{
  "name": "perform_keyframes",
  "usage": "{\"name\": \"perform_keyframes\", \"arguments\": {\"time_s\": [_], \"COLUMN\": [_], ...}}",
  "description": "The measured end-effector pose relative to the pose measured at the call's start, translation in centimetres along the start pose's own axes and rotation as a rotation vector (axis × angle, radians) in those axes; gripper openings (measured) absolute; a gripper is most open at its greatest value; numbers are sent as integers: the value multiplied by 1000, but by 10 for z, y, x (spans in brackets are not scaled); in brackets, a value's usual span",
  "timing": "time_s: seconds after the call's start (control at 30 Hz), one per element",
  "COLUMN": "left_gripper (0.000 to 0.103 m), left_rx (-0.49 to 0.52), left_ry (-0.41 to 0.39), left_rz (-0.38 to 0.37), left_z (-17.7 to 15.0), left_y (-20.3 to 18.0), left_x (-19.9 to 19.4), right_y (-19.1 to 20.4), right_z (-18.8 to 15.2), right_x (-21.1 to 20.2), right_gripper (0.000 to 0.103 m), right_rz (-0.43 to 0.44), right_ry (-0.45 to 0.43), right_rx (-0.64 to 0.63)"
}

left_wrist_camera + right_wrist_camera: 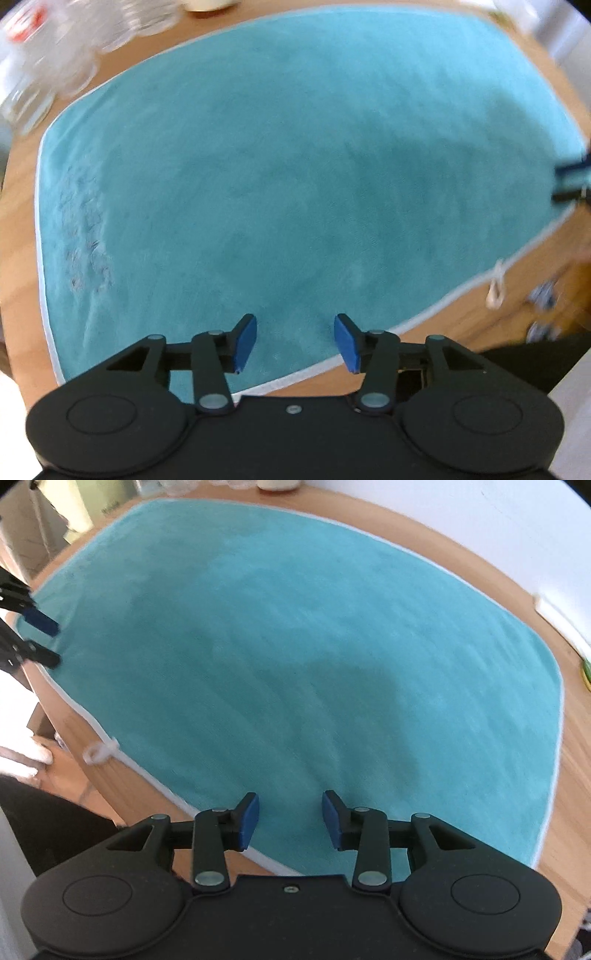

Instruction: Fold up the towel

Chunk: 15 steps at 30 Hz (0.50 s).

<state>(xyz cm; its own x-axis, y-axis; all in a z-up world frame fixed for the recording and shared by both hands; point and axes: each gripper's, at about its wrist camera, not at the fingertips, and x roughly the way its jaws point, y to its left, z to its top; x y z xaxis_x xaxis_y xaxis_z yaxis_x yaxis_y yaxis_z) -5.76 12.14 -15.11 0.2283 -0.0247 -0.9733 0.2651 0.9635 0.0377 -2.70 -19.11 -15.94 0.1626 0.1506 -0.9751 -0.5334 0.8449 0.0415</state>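
Towel [295, 166] lies flat, unfolded on the wooden table [22, 236]. Left gripper [295, 341] and right gripper [290, 821] hover over its near hem, both half open, empty. Looks like pre-grasp; next, pinch that hem.

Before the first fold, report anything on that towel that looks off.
One patch stands out: near the teal towel's left edge in the left wrist view, the pile is roughed up into dark streaks. Otherwise it lies flat on the wooden table, its white hanging loop poking off the near edge.
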Motion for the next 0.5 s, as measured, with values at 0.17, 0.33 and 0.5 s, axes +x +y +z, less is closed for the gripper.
{"name": "perform_keyframes", "arguments": {"time_s": [0.17,0.33,0.5], "left_gripper": [51,60,70], "left_rx": [-36,-138,-138], "left_ry": [-27,-46,-42], "left_rz": [109,78,84], "left_z": [8,16,18], "left_y": [16,32,37], "left_x": [-5,-5,-2], "right_y": [-20,-23,-34], "right_z": [14,31,28], "right_x": [-7,9,13], "right_gripper": [44,44,54], "right_rz": [-24,-59,-57], "right_ry": [-77,-109,-118], "right_rx": [78,141,226]}}
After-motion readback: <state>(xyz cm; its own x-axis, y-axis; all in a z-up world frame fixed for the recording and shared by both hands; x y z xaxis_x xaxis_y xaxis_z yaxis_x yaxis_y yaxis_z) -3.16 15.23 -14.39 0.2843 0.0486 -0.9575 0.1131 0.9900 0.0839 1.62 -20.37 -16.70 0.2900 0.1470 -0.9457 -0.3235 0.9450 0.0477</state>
